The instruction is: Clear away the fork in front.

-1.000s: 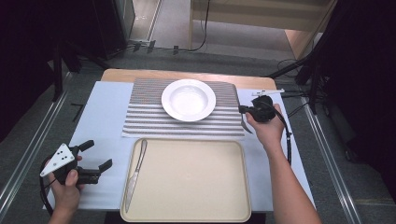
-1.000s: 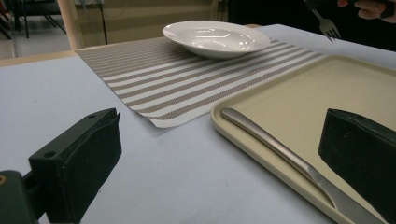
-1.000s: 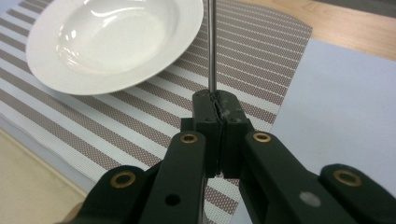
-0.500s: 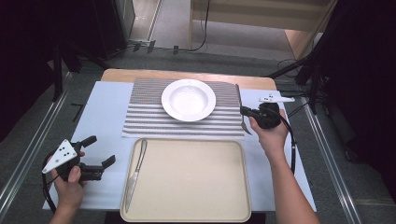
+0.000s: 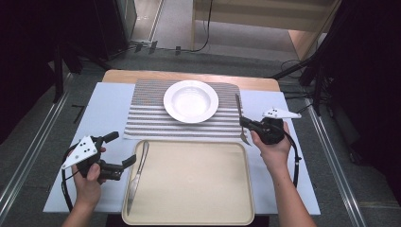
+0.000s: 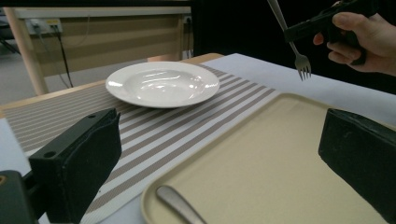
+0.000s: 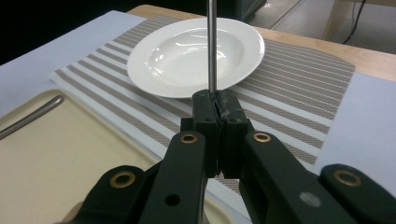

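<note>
High view: fork (image 5: pixel 240 119) clamped in right tongs (image 5: pixel 245 124), lifted clear beside plate (image 5: pixel 191 100); left tongs (image 5: pixel 118 151) gaping, empty; knife (image 5: pixel 136 174) left on tray (image 5: pixel 198 189), unplaced.

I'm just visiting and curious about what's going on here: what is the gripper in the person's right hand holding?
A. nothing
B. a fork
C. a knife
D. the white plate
B: the right gripper has its jaws shut on the handle of a fork, whose tines hang down near the beige tray, while the knife lies on that tray.
</note>
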Available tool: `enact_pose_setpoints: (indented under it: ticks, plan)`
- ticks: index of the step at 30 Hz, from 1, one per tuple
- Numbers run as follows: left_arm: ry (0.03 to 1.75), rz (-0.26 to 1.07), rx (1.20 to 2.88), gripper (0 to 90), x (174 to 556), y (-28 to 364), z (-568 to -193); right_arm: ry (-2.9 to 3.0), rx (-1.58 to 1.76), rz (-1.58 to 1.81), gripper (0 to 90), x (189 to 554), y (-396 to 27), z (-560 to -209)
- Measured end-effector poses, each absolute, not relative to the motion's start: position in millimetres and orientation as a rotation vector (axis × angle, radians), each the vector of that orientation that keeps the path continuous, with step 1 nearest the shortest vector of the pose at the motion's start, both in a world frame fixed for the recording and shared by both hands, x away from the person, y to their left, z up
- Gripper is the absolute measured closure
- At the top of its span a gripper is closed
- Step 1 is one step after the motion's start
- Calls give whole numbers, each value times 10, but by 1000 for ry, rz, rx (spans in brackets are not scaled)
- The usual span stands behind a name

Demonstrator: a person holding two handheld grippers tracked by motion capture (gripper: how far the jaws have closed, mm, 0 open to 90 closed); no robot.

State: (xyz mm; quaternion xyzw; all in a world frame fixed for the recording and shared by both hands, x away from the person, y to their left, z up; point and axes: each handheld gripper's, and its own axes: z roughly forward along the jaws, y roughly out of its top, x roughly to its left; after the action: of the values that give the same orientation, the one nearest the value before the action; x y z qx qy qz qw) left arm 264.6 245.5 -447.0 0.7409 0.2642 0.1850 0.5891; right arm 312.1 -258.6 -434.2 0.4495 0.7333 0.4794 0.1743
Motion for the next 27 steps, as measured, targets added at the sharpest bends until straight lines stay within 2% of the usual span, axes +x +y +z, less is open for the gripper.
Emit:
enact_pose_setpoints:
  ticks: [16, 27]
  plan:
    - [507, 368, 1736, 0, 2703, 1858, -4345, 2072, 1179, 1493, 870, 2691, -2380, -4333]
    - [483, 352, 1733, 0, 2701, 1701, -4332, 2106, 1114, 1529, 869, 2515, -2242, -4354]
